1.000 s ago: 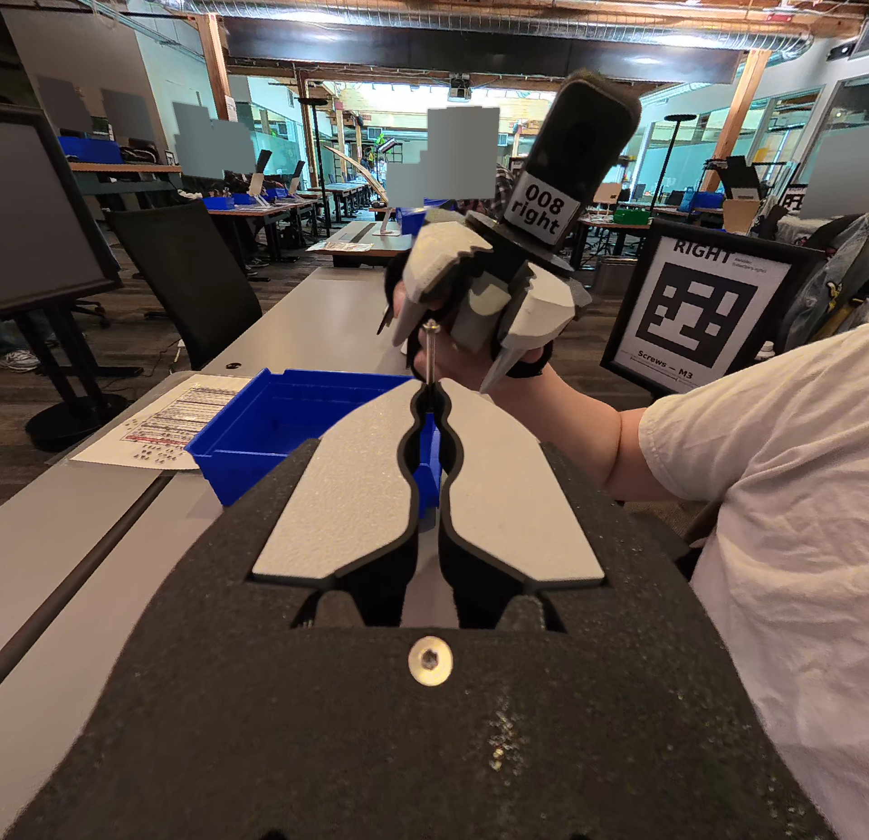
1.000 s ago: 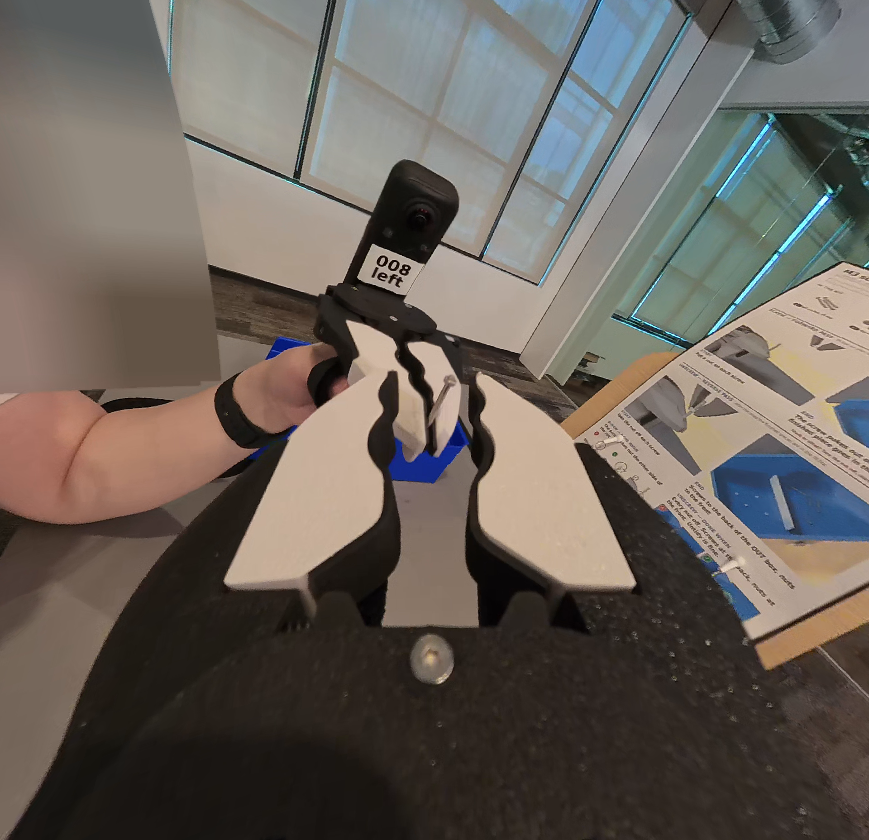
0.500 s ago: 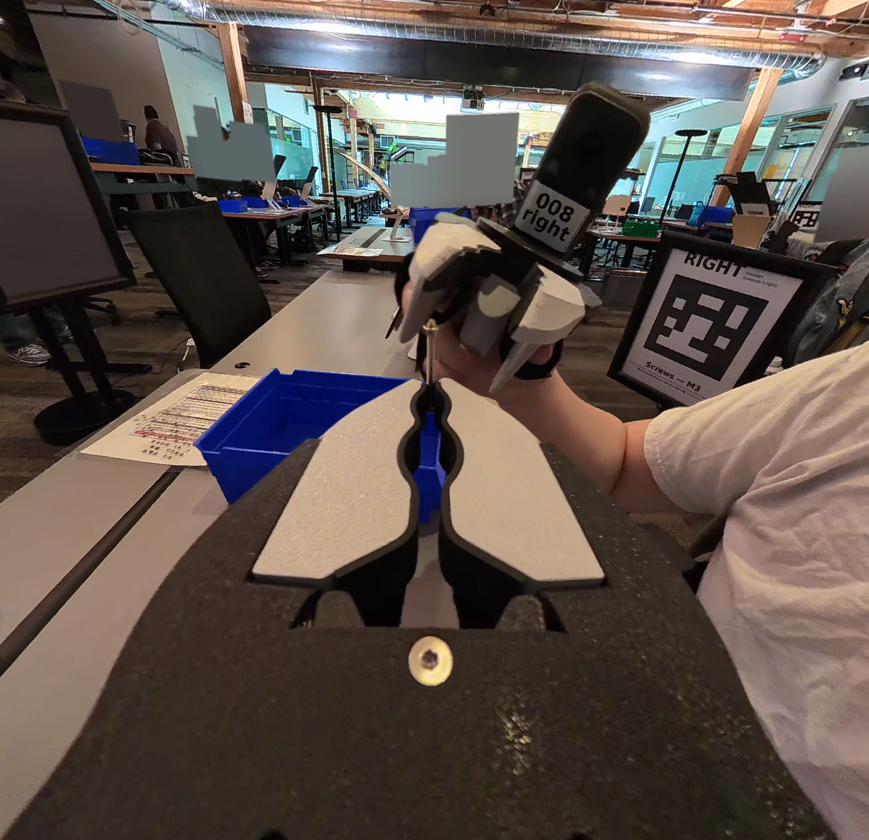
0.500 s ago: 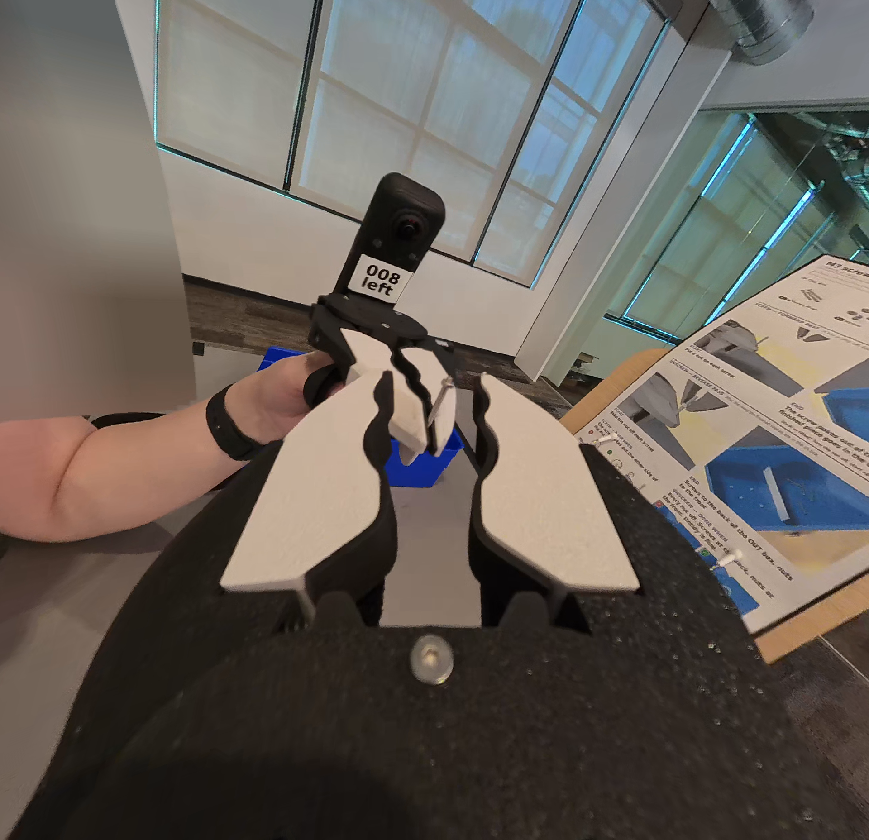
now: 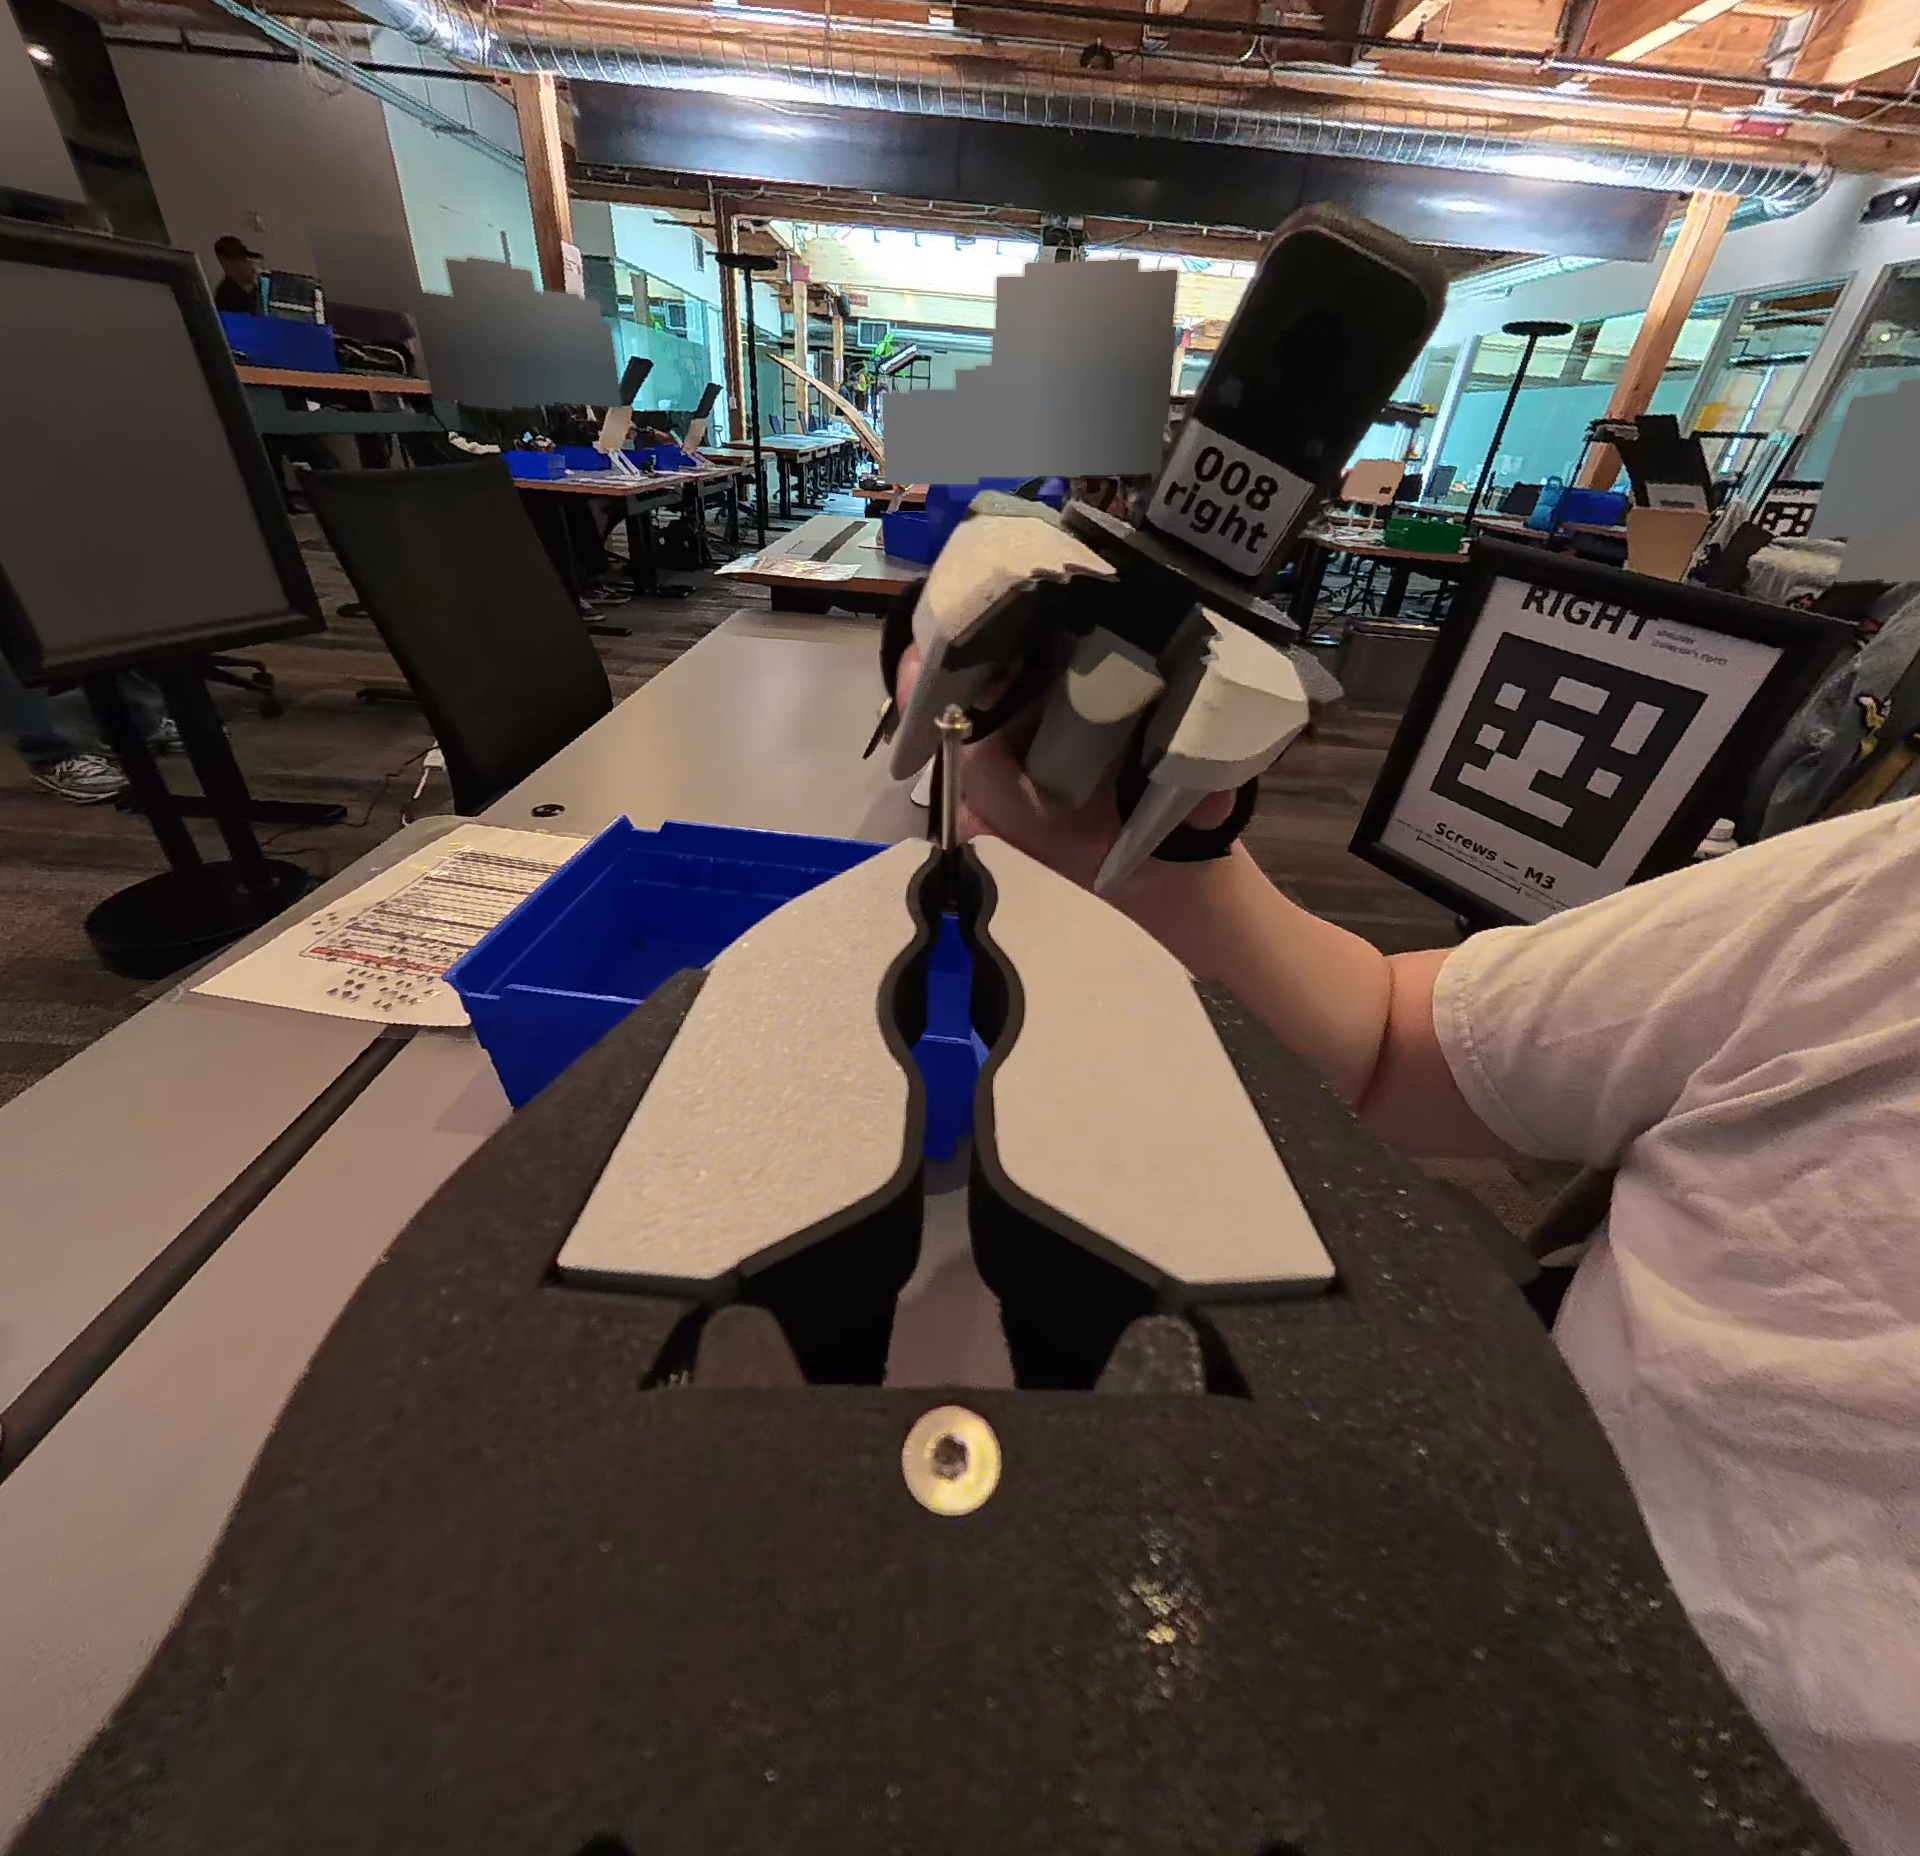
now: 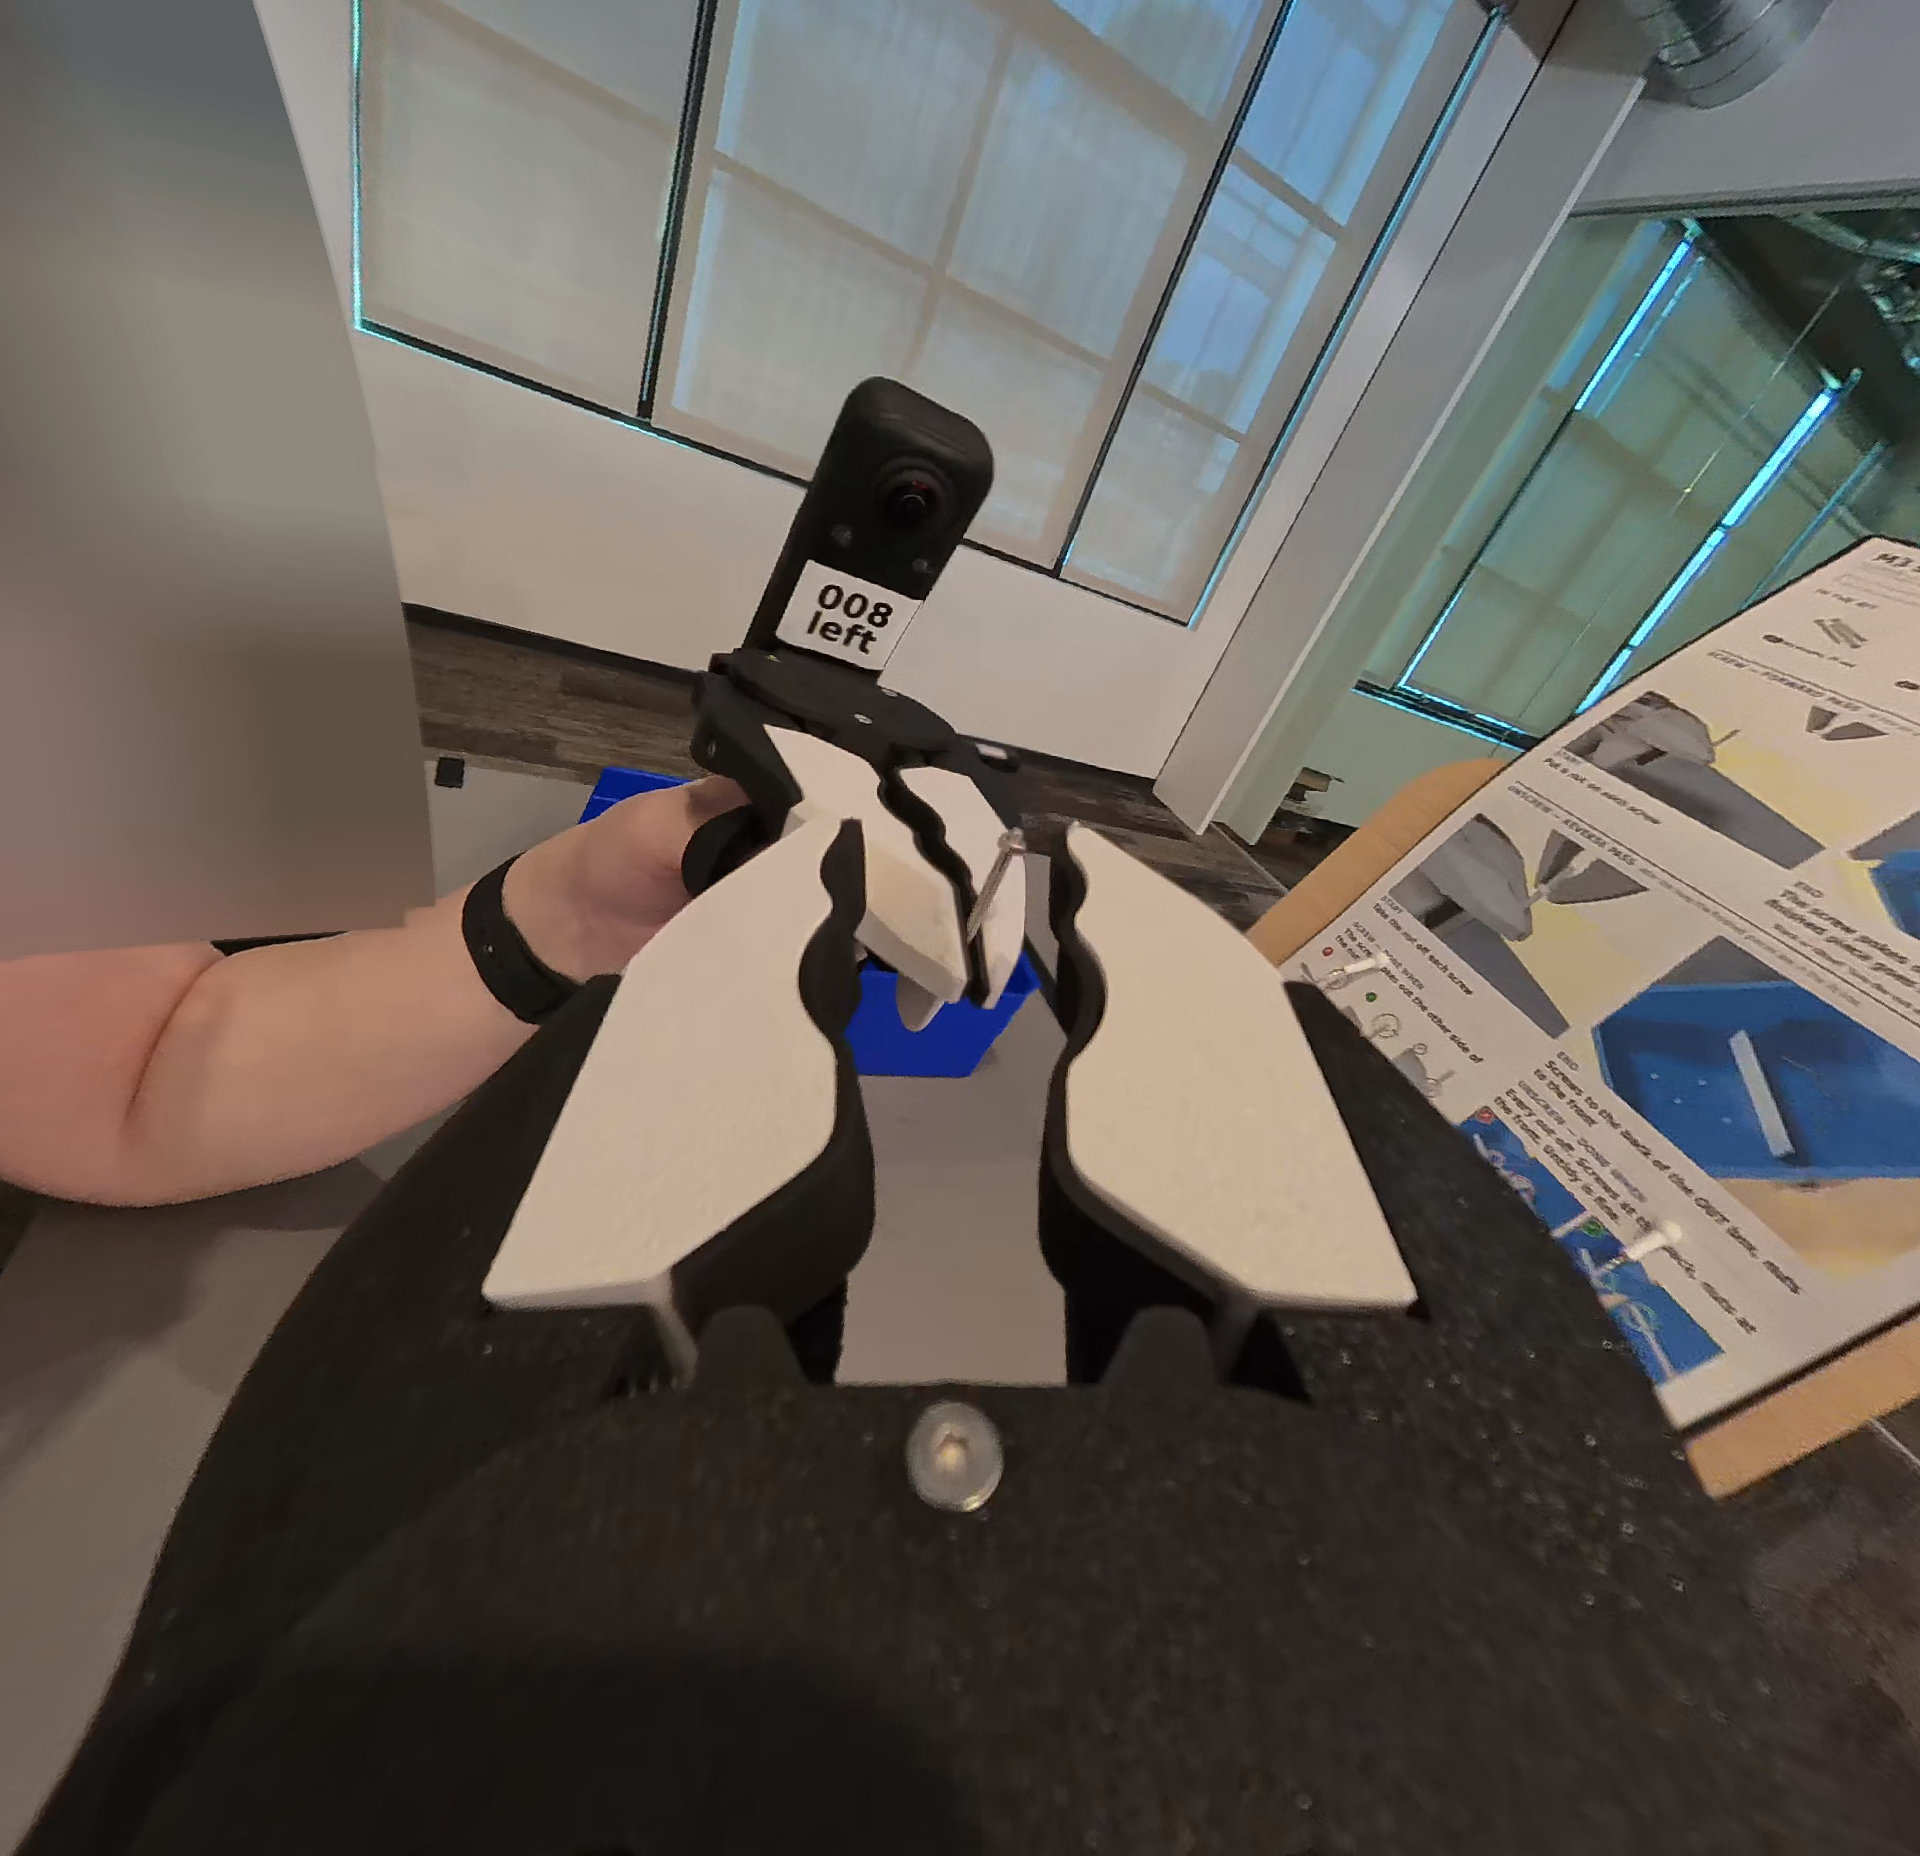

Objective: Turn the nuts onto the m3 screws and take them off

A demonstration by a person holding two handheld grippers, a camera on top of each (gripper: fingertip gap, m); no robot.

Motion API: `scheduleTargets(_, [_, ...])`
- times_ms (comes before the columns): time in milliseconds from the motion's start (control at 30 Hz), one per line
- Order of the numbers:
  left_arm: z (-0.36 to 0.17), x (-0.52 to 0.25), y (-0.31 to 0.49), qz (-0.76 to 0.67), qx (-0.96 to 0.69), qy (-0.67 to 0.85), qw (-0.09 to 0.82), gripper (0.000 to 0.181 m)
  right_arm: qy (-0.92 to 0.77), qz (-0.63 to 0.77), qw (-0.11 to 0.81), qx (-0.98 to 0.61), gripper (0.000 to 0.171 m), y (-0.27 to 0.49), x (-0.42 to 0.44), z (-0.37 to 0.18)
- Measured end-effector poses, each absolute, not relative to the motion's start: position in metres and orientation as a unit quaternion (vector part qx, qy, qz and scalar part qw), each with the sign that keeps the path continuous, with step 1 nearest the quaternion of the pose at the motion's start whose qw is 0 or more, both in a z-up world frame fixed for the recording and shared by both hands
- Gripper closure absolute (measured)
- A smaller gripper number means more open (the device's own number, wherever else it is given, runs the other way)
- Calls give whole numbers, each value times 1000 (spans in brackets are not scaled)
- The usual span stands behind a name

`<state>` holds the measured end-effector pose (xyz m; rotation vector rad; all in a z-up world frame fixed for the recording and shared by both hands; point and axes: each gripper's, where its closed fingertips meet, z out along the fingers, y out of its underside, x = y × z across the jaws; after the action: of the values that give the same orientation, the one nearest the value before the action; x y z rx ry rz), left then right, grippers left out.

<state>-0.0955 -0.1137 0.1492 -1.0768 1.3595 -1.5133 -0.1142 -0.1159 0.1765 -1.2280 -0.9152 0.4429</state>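
Left tongs (image 5: 948, 850) pinch the upright screw (image 5: 948, 780); right tongs (image 6: 956, 861) gape beside it.

The box (image 5: 665, 933) is bright blue. The screw (image 5: 948, 778) is shiny silver. Both grabbers have white fingers (image 6: 707, 1068) on black. The sign (image 5: 1579, 746) has black and white squares.

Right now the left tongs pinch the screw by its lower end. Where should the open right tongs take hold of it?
On the bare upper shank just under the head. The screw stands nearly upright out of the left tongs, so only that upper part is free. Bring the right tongs in from beyond the head, one finger either side of the shank; they look close already.
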Motion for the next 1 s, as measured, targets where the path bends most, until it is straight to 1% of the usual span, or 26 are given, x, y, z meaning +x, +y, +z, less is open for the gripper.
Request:
scheduleTargets(233, [148, -96, -113, -592, -431, 542, 412, 179, -430, 193, 682, -559, 132, -111, -128, 168])
scheduleTargets(267, [149, -97, -112, -594, -432, 539, 413, 179, -427, 192, 685, -558, 133, -112, -125, 169])
scheduleTargets(300, [150, -97, -111, -596, -433, 535, 413, 180, -426, 195, 688, -555, 137, -116, -123, 170])
scheduleTargets(367, [150, -99, -111, -600, -431, 536, 408, 180, -414, 201, 697, -550, 138, -118, -118, 175])
scheduleTargets(700, [149, -97, -114, -594, -431, 542, 409, 179, -427, 216, 674, -563, 131, -110, -130, 166])
scheduleTargets(800, [150, -100, -109, -595, -435, 537, 411, 179, -420, 215, 684, -557, 135, -116, -125, 167])
scheduleTargets(1000, [149, -100, -114, -598, -429, 545, 402, 180, -400, 226, 686, -564, 132, -104, -124, 169])
